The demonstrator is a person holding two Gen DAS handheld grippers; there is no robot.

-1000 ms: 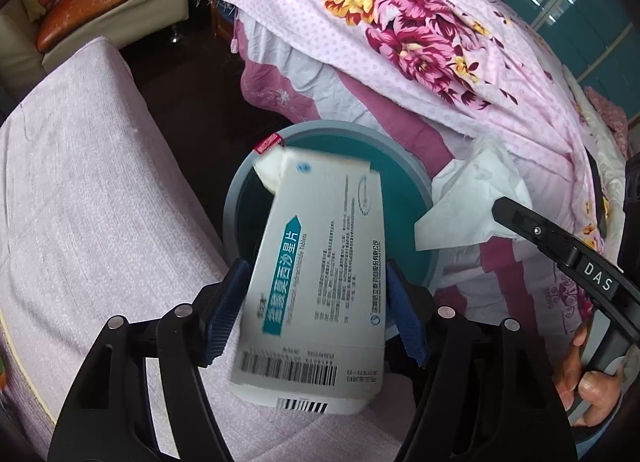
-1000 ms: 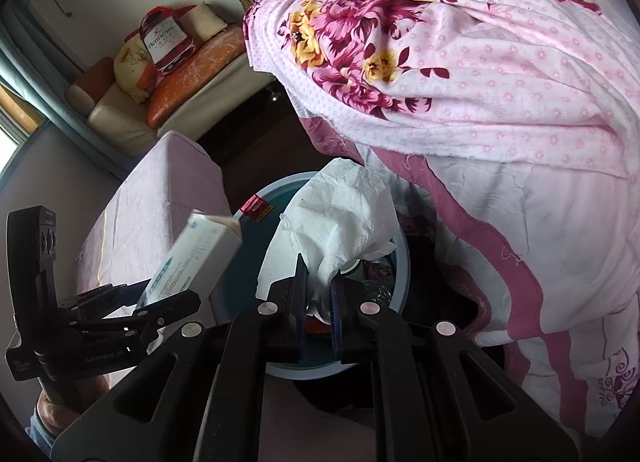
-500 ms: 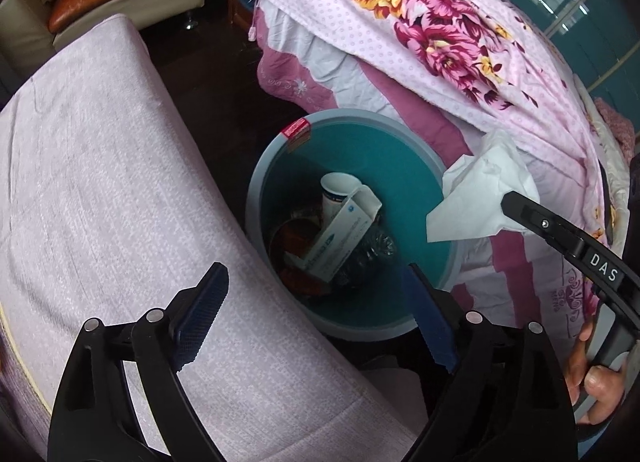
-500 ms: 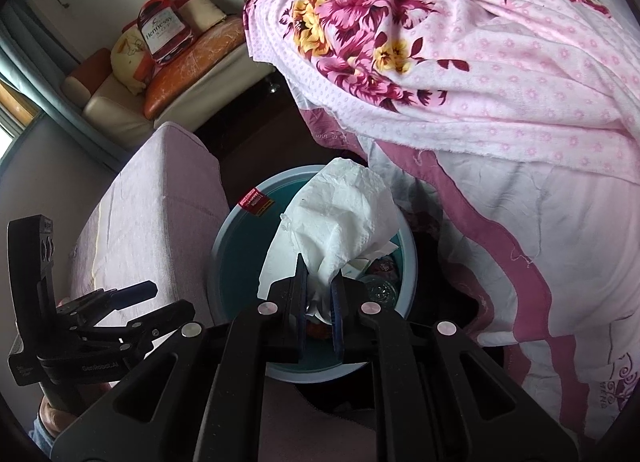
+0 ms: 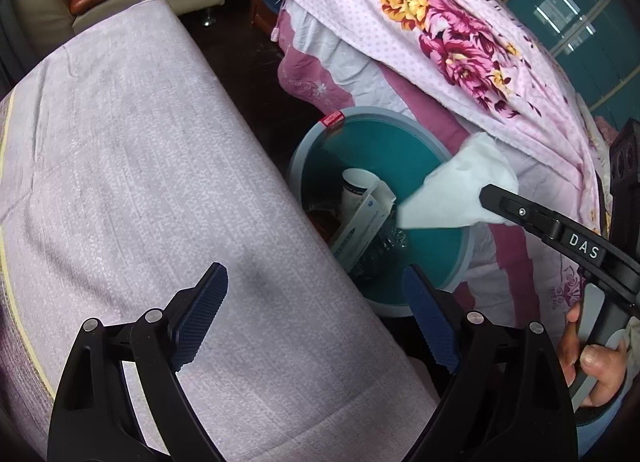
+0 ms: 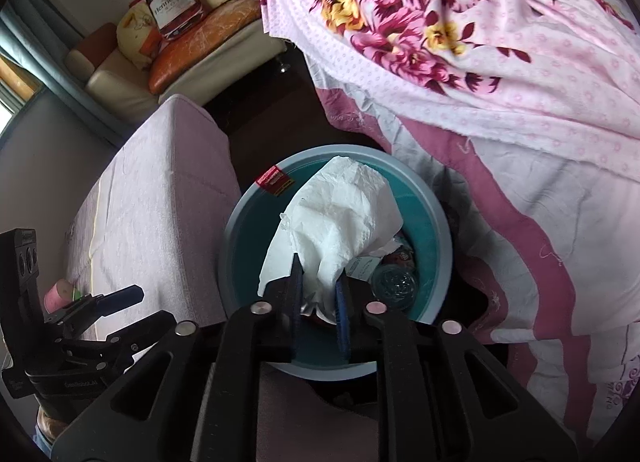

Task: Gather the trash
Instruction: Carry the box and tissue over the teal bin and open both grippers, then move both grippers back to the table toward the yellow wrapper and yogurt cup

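Between the covered bench point(image 5: 160, 190) on the left and the bed point(image 6: 500, 102) on the right, a bin point(image 6: 436, 218) on the floor, holding a box point(image 5: 360, 222) leaning on a cup point(image 5: 354, 188) (a tissue point(image 6: 344, 214) above), a sofa point(image 6: 132, 82) behind.

White letters "DAS" stand on the black right gripper point(image 5: 490, 198), at 3 o'clock in the left wrist view. "Hennessy" stands on the bottle-shaped pillow point(image 6: 173, 6), at 11 o'clock in the right wrist view.
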